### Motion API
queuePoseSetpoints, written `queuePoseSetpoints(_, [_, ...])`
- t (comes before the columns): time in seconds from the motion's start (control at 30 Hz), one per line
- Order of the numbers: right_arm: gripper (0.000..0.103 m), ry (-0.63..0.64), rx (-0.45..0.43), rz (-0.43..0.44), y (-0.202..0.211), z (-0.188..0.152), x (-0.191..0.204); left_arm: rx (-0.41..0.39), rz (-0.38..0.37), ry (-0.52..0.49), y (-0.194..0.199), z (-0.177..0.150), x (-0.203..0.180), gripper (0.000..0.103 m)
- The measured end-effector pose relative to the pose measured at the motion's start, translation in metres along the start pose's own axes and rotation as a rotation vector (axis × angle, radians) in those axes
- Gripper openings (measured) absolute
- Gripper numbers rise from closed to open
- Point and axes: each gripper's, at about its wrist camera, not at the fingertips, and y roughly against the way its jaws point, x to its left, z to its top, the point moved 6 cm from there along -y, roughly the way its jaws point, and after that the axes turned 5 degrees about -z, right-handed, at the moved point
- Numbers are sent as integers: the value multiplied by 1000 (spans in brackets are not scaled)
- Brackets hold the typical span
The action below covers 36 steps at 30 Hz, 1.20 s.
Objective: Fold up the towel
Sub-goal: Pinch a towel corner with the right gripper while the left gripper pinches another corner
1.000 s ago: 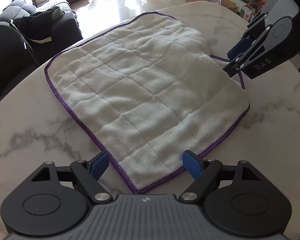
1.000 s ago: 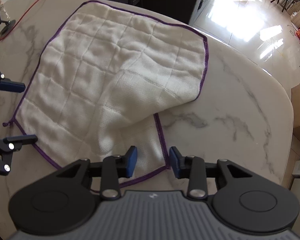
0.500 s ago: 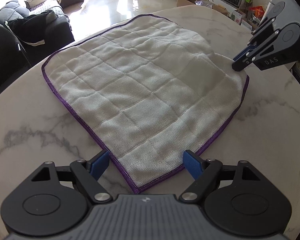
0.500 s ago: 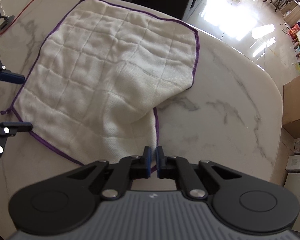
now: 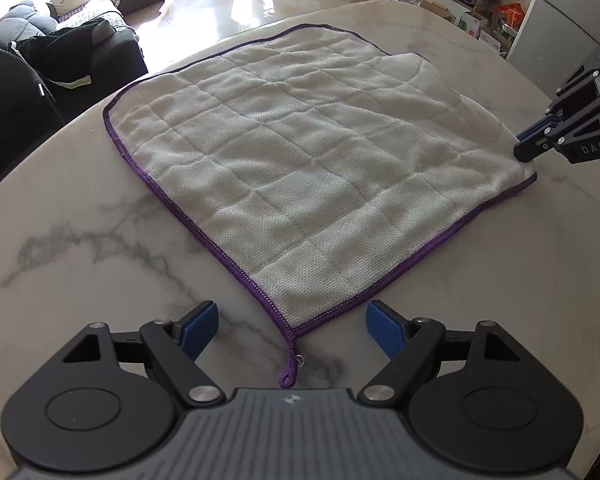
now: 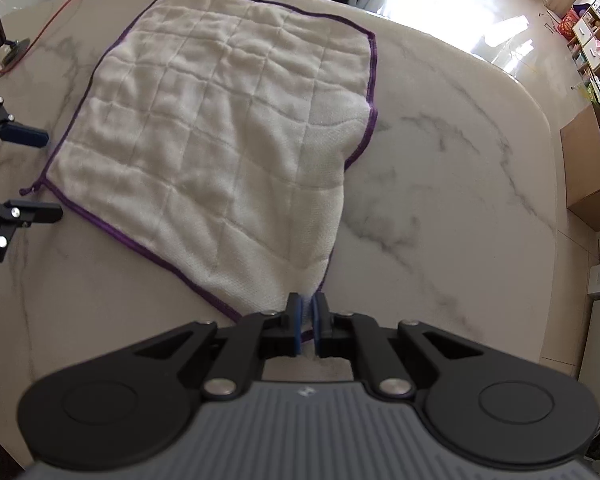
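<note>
Your left gripper (image 5: 292, 326) gapes wide over the near corner of the towel (image 5: 312, 160), gripping nothing, the towel spreads across the marble table (image 5: 80, 240), your right gripper (image 6: 307, 312) is pinched tight on the towel's other near corner

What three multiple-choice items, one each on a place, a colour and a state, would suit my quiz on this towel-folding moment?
1. The white quilted towel lies on:
A. a marble table
B. a sofa
C. the floor

2. The towel's edging is:
A. red
B. purple
C. green

3. The right gripper is:
A. wide open
B. out of view
C. shut on a towel corner

Answers: A, veined marble table surrounds the cloth; B, a purple hem runs round it; C, its blue pads pinch the corner, while the left gripper stands open.
</note>
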Motion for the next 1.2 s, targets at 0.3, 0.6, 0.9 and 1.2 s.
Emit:
queuePoseSetpoints(0.3, [14, -42, -10, 22, 4, -5, -3, -14, -10, -7, 11, -15, 9, 65])
queuePoseSetpoints(0.6, [22, -35, -13, 38, 7, -7, 4, -4, -69, 88, 19, -20, 8, 4])
queuePoseSetpoints(0.9, [37, -59, -10, 67, 7, -14, 2, -15, -60, 90, 25, -30, 2, 3])
queuePoseSetpoints(1.2, [46, -100, -1, 111, -2, -14, -3, -15, -72, 114, 33, -42, 10, 3])
